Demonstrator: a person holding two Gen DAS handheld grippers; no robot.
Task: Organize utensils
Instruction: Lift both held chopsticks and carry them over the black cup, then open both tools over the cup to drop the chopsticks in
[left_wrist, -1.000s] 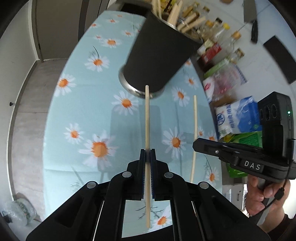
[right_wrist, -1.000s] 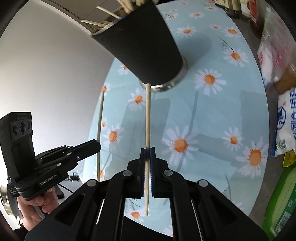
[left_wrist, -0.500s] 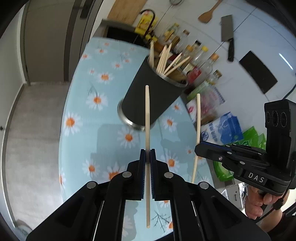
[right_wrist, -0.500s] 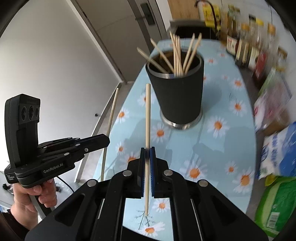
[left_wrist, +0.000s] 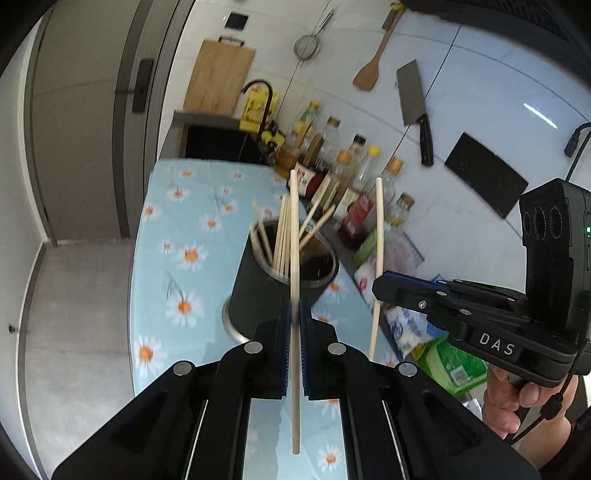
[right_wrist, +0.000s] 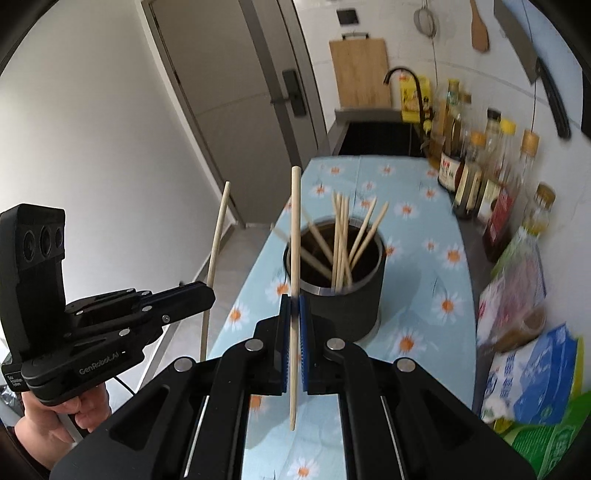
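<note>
The left tool (left_wrist: 294, 314) is clamped on a wooden chopstick (left_wrist: 294, 236) held upright, its top end above the black utensil cup (left_wrist: 273, 288). The right tool (right_wrist: 291, 306) grips a second chopstick (right_wrist: 295, 229) the same way, beside the cup's near rim. The cup stands on the daisy-print tabletop (right_wrist: 424, 258) with several chopsticks (right_wrist: 343, 240) leaning inside. Sauce bottles (right_wrist: 476, 173) line the tabletop's wall side, with food packets (right_wrist: 532, 376) nearer.
</note>
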